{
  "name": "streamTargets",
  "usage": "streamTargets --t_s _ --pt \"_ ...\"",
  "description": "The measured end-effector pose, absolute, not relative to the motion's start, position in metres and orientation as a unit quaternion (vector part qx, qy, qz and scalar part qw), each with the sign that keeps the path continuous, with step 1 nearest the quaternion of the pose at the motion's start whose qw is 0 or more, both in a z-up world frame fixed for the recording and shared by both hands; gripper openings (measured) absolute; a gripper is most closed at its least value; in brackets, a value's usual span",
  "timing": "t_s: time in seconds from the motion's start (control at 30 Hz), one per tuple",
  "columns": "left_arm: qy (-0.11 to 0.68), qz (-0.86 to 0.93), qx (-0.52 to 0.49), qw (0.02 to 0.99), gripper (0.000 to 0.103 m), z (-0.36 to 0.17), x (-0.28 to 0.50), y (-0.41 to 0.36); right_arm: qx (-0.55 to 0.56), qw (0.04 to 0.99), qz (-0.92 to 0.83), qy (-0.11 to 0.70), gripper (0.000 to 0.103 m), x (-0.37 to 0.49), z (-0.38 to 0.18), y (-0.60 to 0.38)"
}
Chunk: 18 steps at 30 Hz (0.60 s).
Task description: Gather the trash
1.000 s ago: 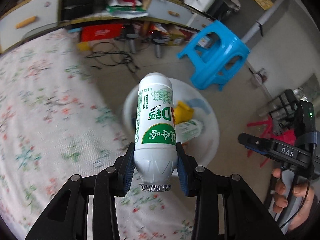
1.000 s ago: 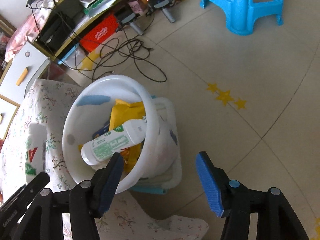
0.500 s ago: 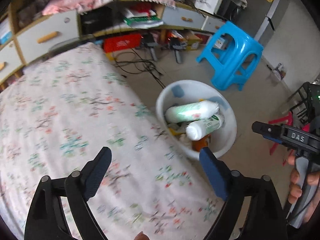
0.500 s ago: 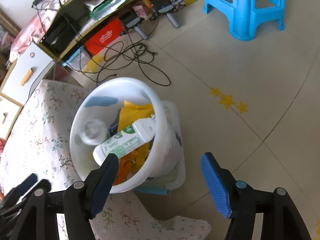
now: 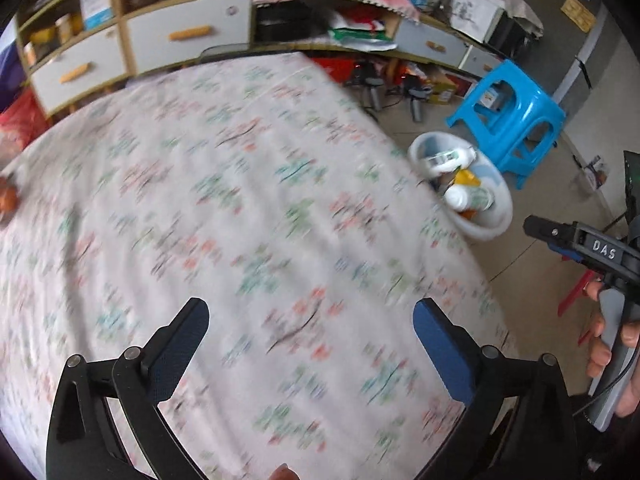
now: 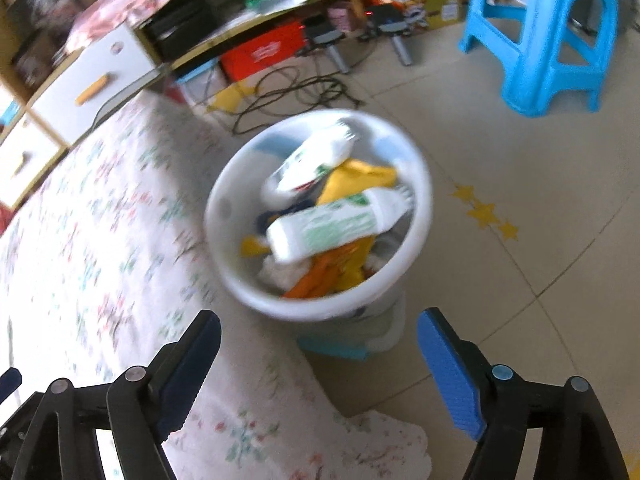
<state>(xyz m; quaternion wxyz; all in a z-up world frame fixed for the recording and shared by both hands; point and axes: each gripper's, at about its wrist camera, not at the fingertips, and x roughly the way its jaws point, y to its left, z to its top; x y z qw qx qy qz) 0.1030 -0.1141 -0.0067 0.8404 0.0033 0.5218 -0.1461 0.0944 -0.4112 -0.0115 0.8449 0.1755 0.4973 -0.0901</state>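
The left gripper (image 5: 310, 344) hangs above the floral tablecloth (image 5: 224, 216), its two blue-padded fingers (image 5: 440, 354) spread wide with nothing between them. Ahead of it and off to its right, past the cloth's edge, sits the white basin (image 5: 486, 226) that holds the trash. Farther right in the same view, the person's right hand (image 5: 616, 344) grips the handle of the other tool.

The right gripper (image 6: 318, 364) is also spread apart and empty. Directly ahead of its fingers, just beyond the gap between them, the white basin (image 6: 420, 184) stands on the tiled floor (image 6: 520, 152), just beside the tablecloth's (image 6: 100, 220) hanging edge. Inside the basin lie two white bottles with green labels: one bottle (image 6: 340, 222) lies across the middle, the other bottle (image 6: 308, 164) lies behind it, toward the far rim. Under and between them are yellow wrappers (image 6: 360, 176) and orange scraps (image 6: 320, 280). The basin appears to rest on a pale container with a teal base (image 6: 336, 348), though blur hides the detail.

Beyond the basin and to the right of the right gripper stands a blue plastic stool (image 6: 548, 36). Straight ahead past the basin, black cables (image 6: 296, 92) sprawl on the floor in front of a low shelf unit (image 6: 120, 60) with white drawers and orange handles. The tablecloth in the left wrist view is smeared by motion blur, and a small reddish thing at its far left edge cannot be made out.
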Motion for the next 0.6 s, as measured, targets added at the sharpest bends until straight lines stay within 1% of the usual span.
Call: streamTargets --t_s 0.17,0.23,0.37,0.6 --pt "0.512 -0.102 0.009 0.853 0.103 -0.005 0.078 -0.08 0.159 0.854 -0.071 0.491 0.085 0.078 -0.006 -0.381" --pt "0.516 -0.096 0.001 0.851 0.103 -0.004 0.072 -0.07 0.143 0.861 -0.068 0.484 0.091 0.072 0.0 -0.367" --pt "0.507 -0.086 0.008 0.858 0.103 0.001 0.059 -0.059 0.119 0.867 -0.066 0.479 0.094 0.063 0.008 -0.341" --pt "0.494 -0.072 -0.01 0.866 0.103 0.01 0.043 -0.038 0.091 0.871 -0.054 0.481 0.102 0.048 0.012 -0.3"
